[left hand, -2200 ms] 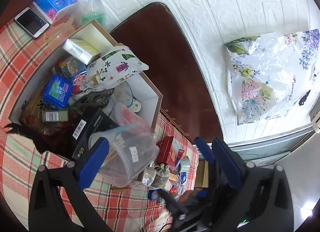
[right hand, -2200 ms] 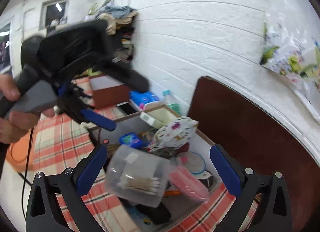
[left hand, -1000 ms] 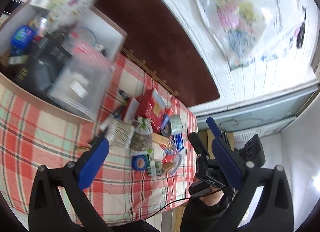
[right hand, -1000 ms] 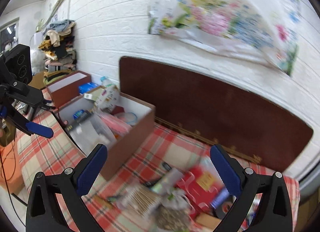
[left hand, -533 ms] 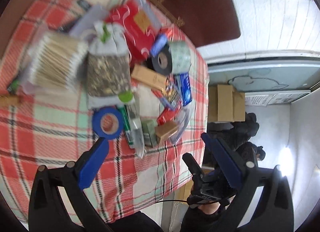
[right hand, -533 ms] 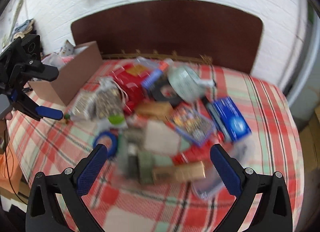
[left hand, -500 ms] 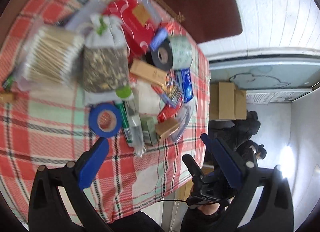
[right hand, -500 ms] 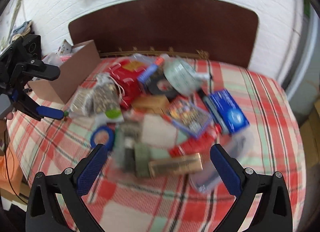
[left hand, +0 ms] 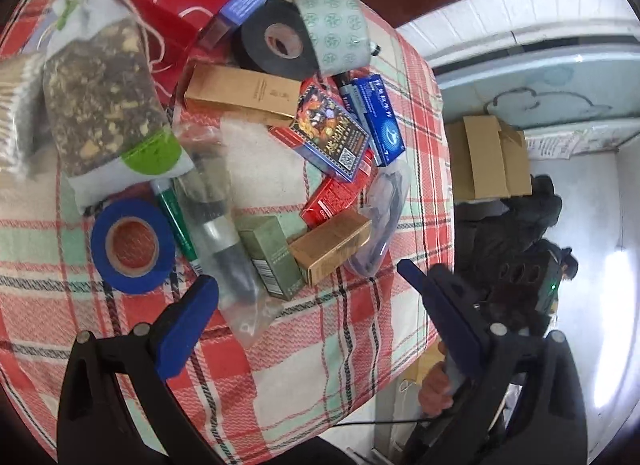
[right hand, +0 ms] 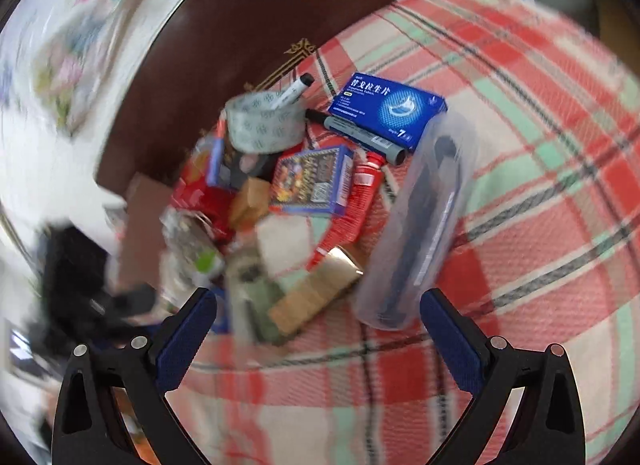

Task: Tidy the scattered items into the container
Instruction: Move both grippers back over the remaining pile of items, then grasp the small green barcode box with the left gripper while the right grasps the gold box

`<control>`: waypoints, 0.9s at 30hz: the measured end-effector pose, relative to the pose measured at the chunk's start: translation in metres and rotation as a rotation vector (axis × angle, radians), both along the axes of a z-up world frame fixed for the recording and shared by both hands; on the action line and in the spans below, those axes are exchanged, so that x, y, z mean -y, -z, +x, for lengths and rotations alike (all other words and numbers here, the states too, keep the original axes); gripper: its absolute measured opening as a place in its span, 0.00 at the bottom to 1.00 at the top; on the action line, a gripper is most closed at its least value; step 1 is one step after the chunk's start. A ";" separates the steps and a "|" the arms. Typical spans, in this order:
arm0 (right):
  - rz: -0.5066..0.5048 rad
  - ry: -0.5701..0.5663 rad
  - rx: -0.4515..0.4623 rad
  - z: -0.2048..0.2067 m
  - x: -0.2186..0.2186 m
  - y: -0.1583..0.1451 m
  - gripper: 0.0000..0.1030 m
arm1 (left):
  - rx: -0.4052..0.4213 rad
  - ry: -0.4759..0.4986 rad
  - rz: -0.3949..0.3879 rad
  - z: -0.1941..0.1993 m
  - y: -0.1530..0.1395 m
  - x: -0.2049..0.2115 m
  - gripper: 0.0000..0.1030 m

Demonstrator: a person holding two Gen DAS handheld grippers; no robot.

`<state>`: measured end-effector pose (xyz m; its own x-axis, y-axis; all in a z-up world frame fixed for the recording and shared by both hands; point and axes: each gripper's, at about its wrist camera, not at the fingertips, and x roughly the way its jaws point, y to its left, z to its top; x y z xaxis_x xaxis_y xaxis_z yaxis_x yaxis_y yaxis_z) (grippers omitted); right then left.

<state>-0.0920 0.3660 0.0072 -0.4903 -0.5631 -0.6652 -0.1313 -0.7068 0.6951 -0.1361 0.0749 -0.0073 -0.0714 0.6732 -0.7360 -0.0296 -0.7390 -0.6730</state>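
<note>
A pile of small items lies on the red plaid tablecloth point(left hand: 328, 345). In the left wrist view I see a blue tape roll point(left hand: 132, 245), a black tape roll point(left hand: 276, 41), a grey patterned tape roll point(left hand: 334, 29), a tan box point(left hand: 332, 245), a green box point(left hand: 274, 263) and a blue medicine box point(left hand: 380, 117). My left gripper point(left hand: 308, 305) is open and empty just above the green and tan boxes. My right gripper point(right hand: 318, 325) is open and empty over a clear plastic case point(right hand: 420, 225) and the tan box point(right hand: 316, 293). The container is out of view.
A dark wooden headboard point(right hand: 240, 25) runs along the far edge of the tablecloth. The tablecloth edge drops off at the right in the left wrist view, with cardboard boxes point(left hand: 488, 157) on the floor beyond. The right wrist view is blurred on its left side.
Both grippers have swung away from the box of tidied items to the scattered pile and come closer to it. Both stay open and empty.
</note>
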 end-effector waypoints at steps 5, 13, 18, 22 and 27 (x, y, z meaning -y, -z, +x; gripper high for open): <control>-0.146 0.029 -0.002 -0.009 0.008 -0.012 0.99 | 0.092 -0.154 0.117 0.002 0.015 0.002 0.78; -0.204 0.055 0.174 -0.015 0.033 0.020 0.86 | 0.157 -0.249 0.080 0.009 0.040 0.000 0.72; -0.127 0.182 0.320 -0.024 0.031 0.054 0.66 | 0.102 -0.304 0.007 0.006 0.035 -0.001 0.66; -0.091 0.168 0.292 -0.028 0.034 0.051 0.66 | 0.059 -0.268 -0.082 0.003 0.031 -0.016 0.66; -0.115 0.196 0.260 -0.022 0.019 0.059 0.42 | 0.018 -0.232 -0.179 0.003 0.029 -0.027 0.55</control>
